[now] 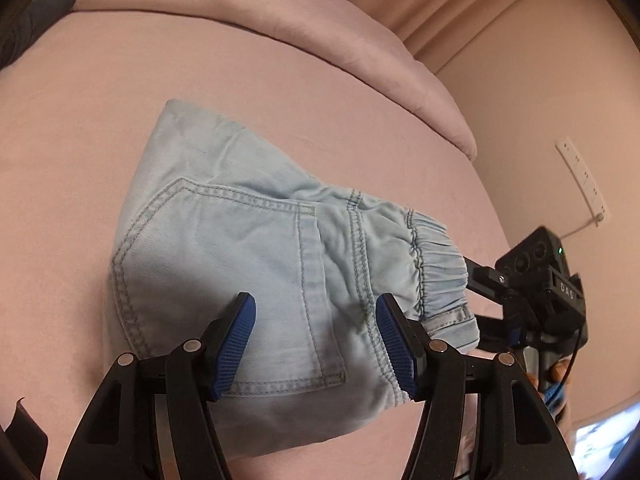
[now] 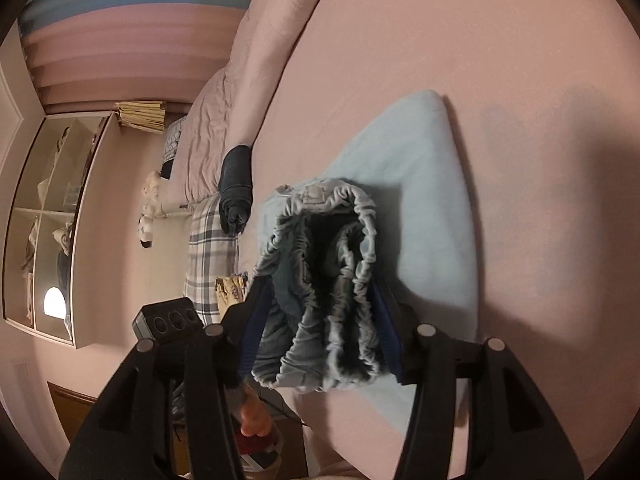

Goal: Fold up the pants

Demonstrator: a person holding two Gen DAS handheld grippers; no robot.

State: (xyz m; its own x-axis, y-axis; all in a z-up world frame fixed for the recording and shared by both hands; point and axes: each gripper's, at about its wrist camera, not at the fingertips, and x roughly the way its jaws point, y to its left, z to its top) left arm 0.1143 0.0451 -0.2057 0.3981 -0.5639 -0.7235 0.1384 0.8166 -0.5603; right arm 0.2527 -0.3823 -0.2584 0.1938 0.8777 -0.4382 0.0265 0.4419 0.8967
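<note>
Your light blue denim pants (image 1: 248, 248) lie folded into a small bundle in the middle of the pink bed sheet (image 1: 80, 140). The back pocket with its stitched edge faces up, and the puffy stretchy waistband (image 1: 436, 268) is at the end near your right hand. Your left gripper (image 1: 316, 344) hangs just over the pocket. Its two blue pads (image 1: 236, 344) stand wide apart with the cloth under them, and they pinch nothing. Your right gripper (image 2: 320, 328) sits at the waistband end. From its own camera you look straight into the gathered waistband (image 2: 324, 280), which bunches up between the two blue pads (image 2: 256, 336). The pads sit right by the ruffles on each side. The cloth looks loose there, not squashed, so this claw looks open too, with the waistband between its pads. A thick pink quilt (image 1: 280, 20) lies folded along the far side of the bed. A dark blue rolled-up cloth (image 2: 236, 188) rests at the edge of the bed next to a checked blanket (image 2: 208, 256). Past the bed you can see a white shelf with glass doors (image 2: 48, 220) against the pink wall (image 2: 112, 240).
</note>
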